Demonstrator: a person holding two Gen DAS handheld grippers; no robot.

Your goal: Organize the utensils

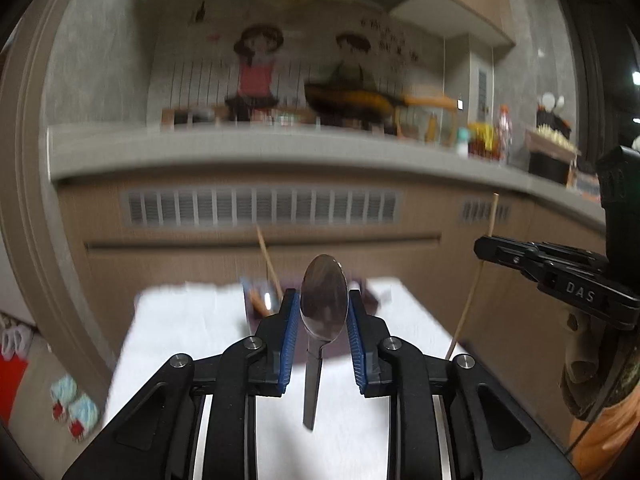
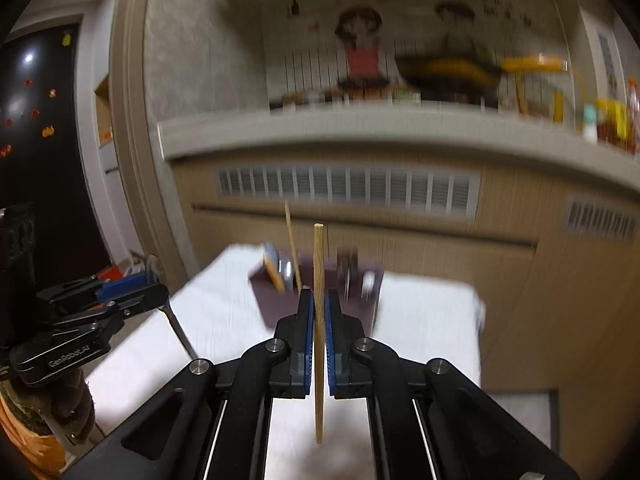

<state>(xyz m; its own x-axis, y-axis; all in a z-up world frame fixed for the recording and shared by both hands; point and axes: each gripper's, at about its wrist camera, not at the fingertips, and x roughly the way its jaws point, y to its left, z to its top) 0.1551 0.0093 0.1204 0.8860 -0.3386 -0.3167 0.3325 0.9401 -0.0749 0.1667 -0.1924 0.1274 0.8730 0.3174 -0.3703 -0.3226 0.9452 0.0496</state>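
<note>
- Gripping a spoon (image 1: 324,300) upright by its bowl, the left tongs (image 1: 323,312) hang above the white desk (image 1: 192,320).
- Right tongs (image 2: 316,320) clamp an upright chopstick (image 2: 319,264).
- Dark holder (image 2: 276,300) behind carries another chopstick (image 2: 293,244).

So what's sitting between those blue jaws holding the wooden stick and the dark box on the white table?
Only bare white table, seen in the right wrist view. The chopstick rises in front of the holder.
</note>
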